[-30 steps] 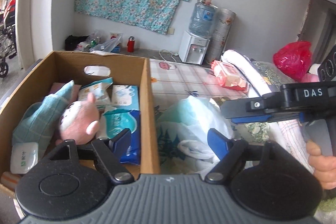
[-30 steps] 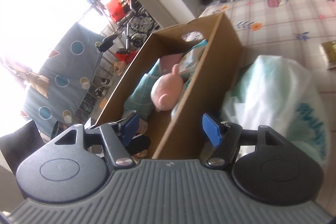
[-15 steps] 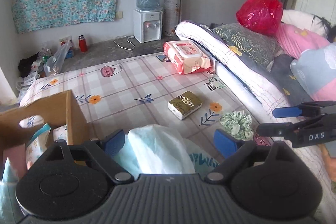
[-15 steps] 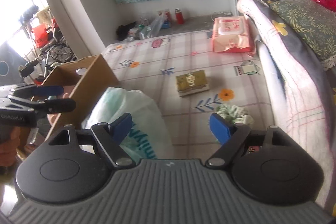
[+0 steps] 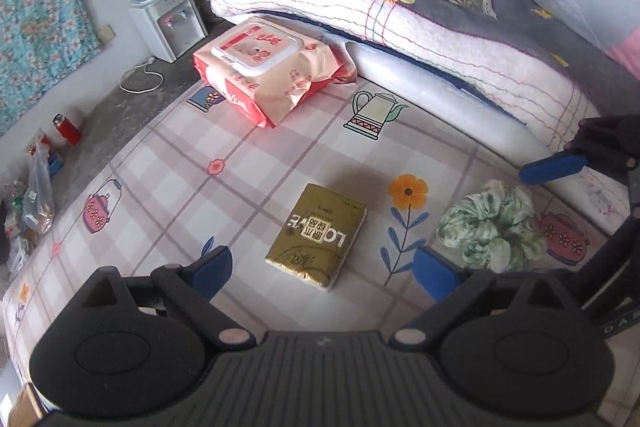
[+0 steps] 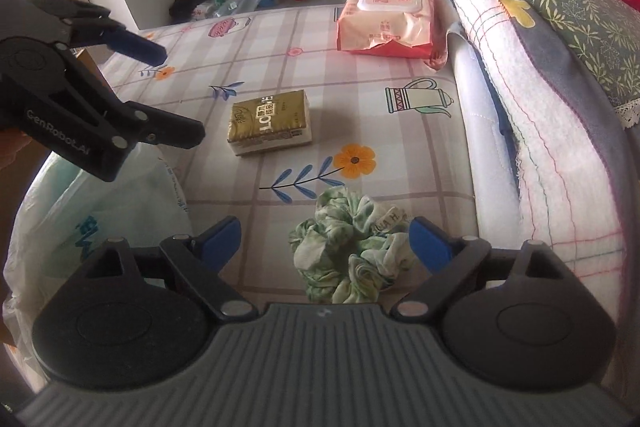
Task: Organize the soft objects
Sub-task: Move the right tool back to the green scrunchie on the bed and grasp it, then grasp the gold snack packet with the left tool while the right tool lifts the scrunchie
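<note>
Two grippers are held over soft things on a checked bed sheet [image 6: 400,75].

The left gripper [image 5: 322,273] is spread wide with nothing pinched, and a gold tissue pack [image 5: 318,239] is seen lying flat between its blue pads. The right gripper [image 6: 324,241] is being opened wider, and a green scrunchie [image 6: 352,247] is seen between its pads but is not squeezed; whether it is brushed by one pad cannot be told. A pink wipes pack [image 6: 386,19] is laid farther back, beside a folded blanket [image 6: 532,131]. A white plastic bag [image 6: 92,227] is seen at the left.
</note>
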The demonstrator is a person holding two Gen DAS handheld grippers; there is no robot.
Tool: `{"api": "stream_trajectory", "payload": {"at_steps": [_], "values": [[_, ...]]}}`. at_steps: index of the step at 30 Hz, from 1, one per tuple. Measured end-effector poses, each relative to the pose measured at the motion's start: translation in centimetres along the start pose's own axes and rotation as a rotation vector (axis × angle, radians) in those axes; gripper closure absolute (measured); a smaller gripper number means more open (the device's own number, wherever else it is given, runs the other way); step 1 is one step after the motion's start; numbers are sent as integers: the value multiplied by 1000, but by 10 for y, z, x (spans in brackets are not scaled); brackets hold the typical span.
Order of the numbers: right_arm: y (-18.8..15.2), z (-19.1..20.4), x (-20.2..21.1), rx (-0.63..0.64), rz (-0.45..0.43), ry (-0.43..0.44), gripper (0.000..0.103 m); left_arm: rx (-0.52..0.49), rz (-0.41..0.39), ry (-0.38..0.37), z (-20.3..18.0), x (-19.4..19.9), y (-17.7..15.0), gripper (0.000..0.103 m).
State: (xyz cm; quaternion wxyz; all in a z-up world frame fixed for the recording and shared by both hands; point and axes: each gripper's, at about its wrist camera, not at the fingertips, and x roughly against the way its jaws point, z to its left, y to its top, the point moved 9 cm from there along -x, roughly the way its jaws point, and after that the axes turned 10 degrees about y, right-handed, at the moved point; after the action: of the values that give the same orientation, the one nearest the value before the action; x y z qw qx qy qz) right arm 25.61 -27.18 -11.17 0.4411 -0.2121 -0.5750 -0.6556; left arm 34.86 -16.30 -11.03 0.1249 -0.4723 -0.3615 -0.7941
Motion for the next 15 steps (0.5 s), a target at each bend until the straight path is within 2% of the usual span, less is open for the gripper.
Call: {"api": "stream_trajectory", "payload": {"at_steps": [5,8,10,15], "values": [[-3,-9,-20,-7,42,-1,12,-1,81,-25,-6,-40,2,8],[-4,-11,-27,3,47,-11,12,10,105,-35,-7,-53,3,17],[-5,-14,-31,6,52,-21,13,12,122,-36,-7,-59,4,28],[-13,-19,-39,-27,75,-10,17,-16,120,-2,-8,-66,6,32]]}}
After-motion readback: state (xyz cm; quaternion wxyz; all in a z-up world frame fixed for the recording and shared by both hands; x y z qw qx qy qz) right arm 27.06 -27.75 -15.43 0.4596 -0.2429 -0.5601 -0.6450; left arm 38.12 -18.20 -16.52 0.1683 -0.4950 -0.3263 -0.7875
